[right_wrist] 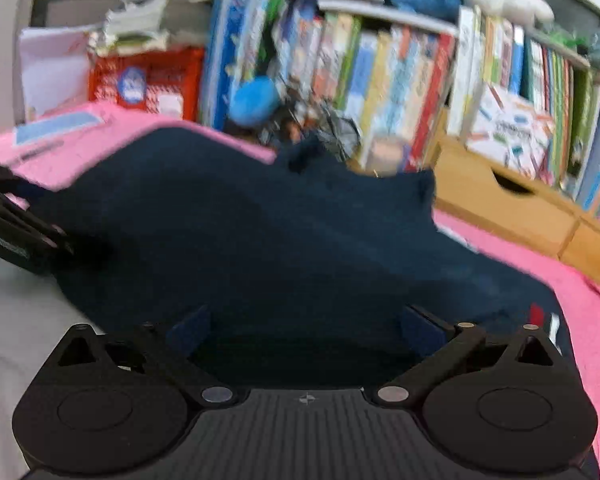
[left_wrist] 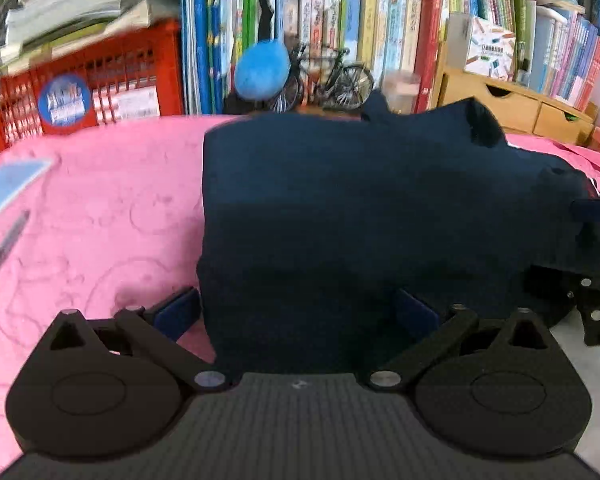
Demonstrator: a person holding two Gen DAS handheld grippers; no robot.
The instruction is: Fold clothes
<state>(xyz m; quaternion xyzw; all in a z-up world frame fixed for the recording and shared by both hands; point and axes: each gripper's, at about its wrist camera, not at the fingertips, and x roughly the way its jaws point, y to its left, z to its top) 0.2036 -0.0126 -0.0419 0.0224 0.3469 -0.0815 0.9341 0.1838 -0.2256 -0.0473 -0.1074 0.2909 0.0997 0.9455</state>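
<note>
while angled downward, both grippers' jaws gape over the garment (left_wrist: 360, 208).

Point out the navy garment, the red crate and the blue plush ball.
navy garment (left_wrist: 340, 208): left wrist view, middle of the folded fabric.
red crate (left_wrist: 112, 80): left wrist view, its lattice front.
blue plush ball (left_wrist: 262, 70): left wrist view, its centre.

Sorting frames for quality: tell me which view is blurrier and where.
Right wrist view: smeared throughout, books and navy garment streaked. Left wrist view: sharper, books readable, blur mostly at the left edge around the red crate; both bend at the rim.
</note>
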